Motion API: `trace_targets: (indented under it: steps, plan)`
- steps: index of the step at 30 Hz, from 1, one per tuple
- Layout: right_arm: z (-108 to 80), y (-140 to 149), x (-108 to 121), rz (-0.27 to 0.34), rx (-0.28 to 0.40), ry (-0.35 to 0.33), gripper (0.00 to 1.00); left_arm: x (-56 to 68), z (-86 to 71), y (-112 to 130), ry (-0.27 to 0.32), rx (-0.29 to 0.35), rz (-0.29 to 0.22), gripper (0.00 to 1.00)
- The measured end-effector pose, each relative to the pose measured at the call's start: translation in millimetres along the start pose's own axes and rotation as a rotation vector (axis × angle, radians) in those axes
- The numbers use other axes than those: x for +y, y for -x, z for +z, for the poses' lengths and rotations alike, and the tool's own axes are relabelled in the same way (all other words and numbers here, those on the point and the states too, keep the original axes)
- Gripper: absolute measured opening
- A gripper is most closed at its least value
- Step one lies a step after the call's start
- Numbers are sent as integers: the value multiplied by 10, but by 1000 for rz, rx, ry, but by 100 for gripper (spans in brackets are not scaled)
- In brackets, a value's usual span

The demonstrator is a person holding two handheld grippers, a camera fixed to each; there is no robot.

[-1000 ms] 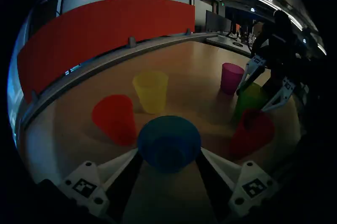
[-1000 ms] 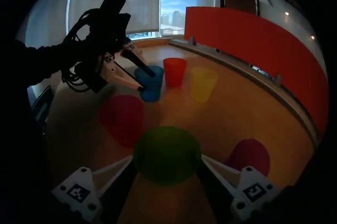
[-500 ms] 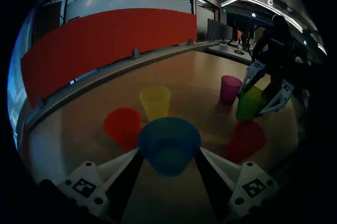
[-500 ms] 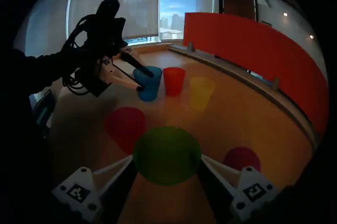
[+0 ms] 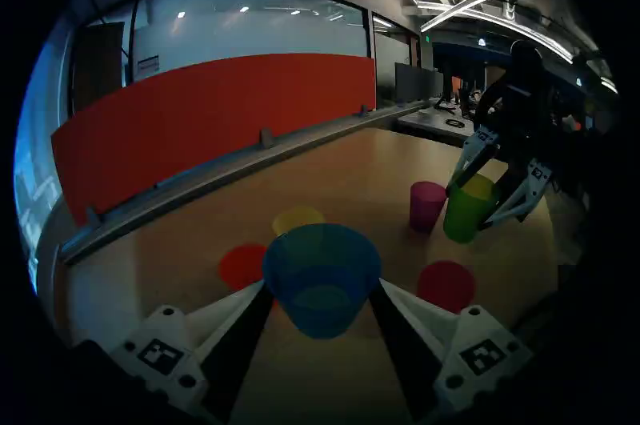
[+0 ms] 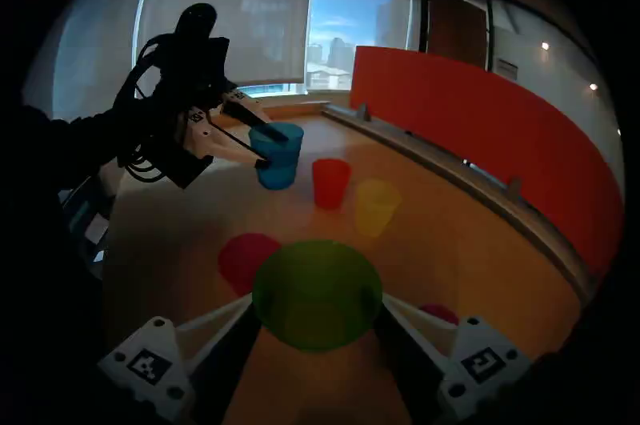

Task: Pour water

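Blue cup (image 5: pixel 322 265), and it was pinched squarely between both fingers of the left gripper (image 5: pixel 321 290). It stood upright with its mouth open. The plastic was translucent, with a paler patch low inside, though whether that was water I could not tell. It hung over the wooden table (image 5: pixel 360 169), and from the right gripper view it looked raised off the top.

Just behind it stood a yellow cup (image 5: pixel 296 218), with an orange cup (image 5: pixel 242 265) beside that one. Off to the right a red cup (image 5: pixel 446 285) stood close in and a magenta cup (image 5: pixel 426 202) farther back. Right beside the magenta one was the green cup (image 5: pixel 468 209), also upright and translucent, squeezed between both fingers of the right gripper (image 6: pixel 318 303). A red partition (image 5: pixel 216 117) ran along the table's far edge.
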State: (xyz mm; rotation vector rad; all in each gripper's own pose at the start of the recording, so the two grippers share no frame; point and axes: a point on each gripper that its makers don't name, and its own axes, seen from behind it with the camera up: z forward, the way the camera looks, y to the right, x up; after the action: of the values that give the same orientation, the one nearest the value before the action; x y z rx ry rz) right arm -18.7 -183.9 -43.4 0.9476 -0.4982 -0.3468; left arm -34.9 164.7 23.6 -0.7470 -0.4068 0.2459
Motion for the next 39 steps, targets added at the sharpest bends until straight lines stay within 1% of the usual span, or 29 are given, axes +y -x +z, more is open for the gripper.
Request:
trace_targets:
  steps: [8, 14, 26, 39]
  plan:
    - [-106, -143, 3, 5, 28, 4, 89, 18, -148, -156, -16, 32, 1, 83]
    - [-174, -222, 1, 4, 50, 8, 90, 30, -205, -236, -21, 49, 8, 83]
    - [-200, -314, -17, 21, 105, 11, 90, 29, -231, -343, -24, 77, 7, 83]
    - [-212, -471, 55, 45, 217, 38, 90, 25, -246, -445, -32, 100, 8, 83]
